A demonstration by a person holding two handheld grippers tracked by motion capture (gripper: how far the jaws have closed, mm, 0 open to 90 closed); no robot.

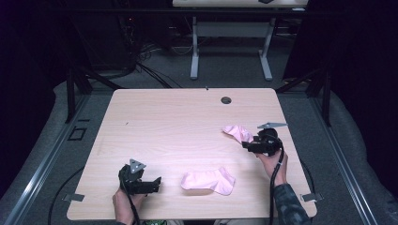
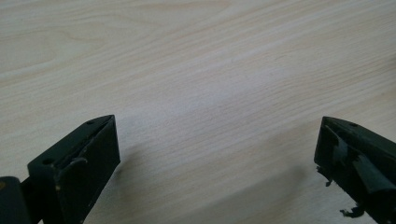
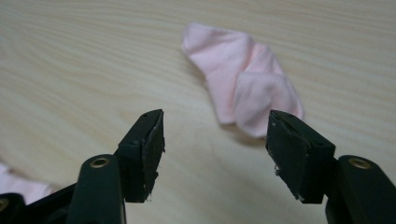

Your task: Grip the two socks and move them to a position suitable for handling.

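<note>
A pink sock [image 1: 209,181] lies flat near the front middle of the light wood table [image 1: 178,117]. A second pink sock [image 1: 238,132], folded over on itself, lies at the right. My left gripper [image 1: 155,184] rests low at the front left, pointing right toward the flat sock and a little short of it. In the left gripper view its jaws stand wide open [image 2: 215,135] over bare wood. My right gripper [image 1: 248,146] sits just in front of the folded sock [image 3: 243,79], open [image 3: 217,130], with nothing between its pads. A corner of the flat sock [image 3: 18,186] shows at that view's lower left.
A round cable hole [image 1: 226,100] sits near the table's far edge. Beyond the table stand another desk's white legs [image 1: 195,51] and dark cables on the grey floor. Metal brackets [image 1: 74,197] stick out at the table's front corners.
</note>
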